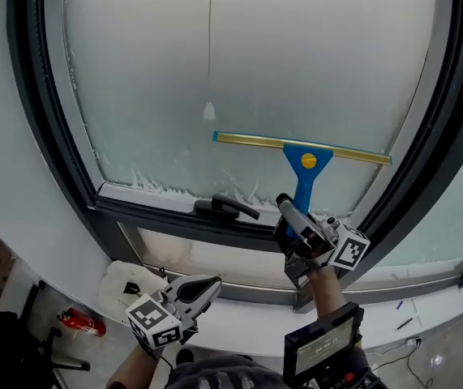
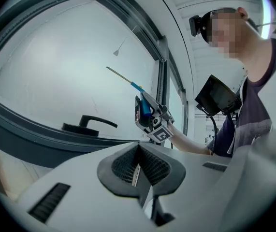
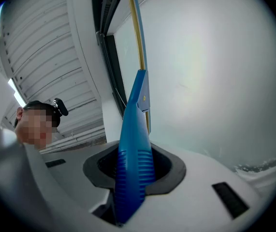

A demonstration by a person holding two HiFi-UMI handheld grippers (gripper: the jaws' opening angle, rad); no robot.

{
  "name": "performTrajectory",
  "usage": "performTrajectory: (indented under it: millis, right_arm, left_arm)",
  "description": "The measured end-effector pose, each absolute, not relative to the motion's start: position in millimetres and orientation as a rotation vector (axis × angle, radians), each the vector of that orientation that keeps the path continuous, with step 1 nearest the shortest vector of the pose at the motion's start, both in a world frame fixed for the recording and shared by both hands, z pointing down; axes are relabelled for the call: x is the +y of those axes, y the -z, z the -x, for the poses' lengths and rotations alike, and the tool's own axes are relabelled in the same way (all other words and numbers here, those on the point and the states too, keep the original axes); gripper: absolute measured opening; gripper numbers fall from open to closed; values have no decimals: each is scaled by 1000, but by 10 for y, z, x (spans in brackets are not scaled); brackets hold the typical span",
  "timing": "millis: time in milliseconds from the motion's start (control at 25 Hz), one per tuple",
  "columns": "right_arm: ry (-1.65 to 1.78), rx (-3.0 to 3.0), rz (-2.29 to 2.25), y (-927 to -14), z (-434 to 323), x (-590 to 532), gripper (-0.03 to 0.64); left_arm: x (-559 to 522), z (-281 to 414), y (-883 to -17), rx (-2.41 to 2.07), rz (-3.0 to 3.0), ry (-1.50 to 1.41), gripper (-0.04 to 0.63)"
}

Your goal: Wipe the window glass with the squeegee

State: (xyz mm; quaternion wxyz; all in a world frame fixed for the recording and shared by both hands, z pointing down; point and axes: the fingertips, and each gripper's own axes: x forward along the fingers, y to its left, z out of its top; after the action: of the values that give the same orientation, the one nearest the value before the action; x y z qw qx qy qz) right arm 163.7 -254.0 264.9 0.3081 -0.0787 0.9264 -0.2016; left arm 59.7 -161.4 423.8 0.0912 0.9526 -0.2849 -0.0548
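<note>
Squeegee: the blue-handled squeegee (image 1: 302,154) sits low on the right of the pane, its brass-coloured bar running across and sloping slightly down to the right, handle pointing down.
Right gripper: the right gripper (image 3: 133,168) has its jaws clamped on the ribbed blue handle, just below the bar.
Left gripper: the left gripper (image 2: 138,166) hangs low and well apart from the squeegee, below the sill, pads pressed together with nothing between them.
Window glass: the window glass (image 1: 255,55) is frosted-looking, with white foam residue (image 1: 158,186) along its bottom edge.
Window handle: a black window handle (image 1: 225,207) lies on the dark lower frame (image 1: 53,136), left of the right gripper.
</note>
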Motion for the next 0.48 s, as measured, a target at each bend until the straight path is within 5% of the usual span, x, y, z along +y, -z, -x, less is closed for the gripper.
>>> performTrajectory:
  millis: [480]
  right_arm:
    - [245,2439,213,-1970,-583,-2791,101]
  left_arm:
    - [-1744,595,-4011,-636,-2964,205,5]
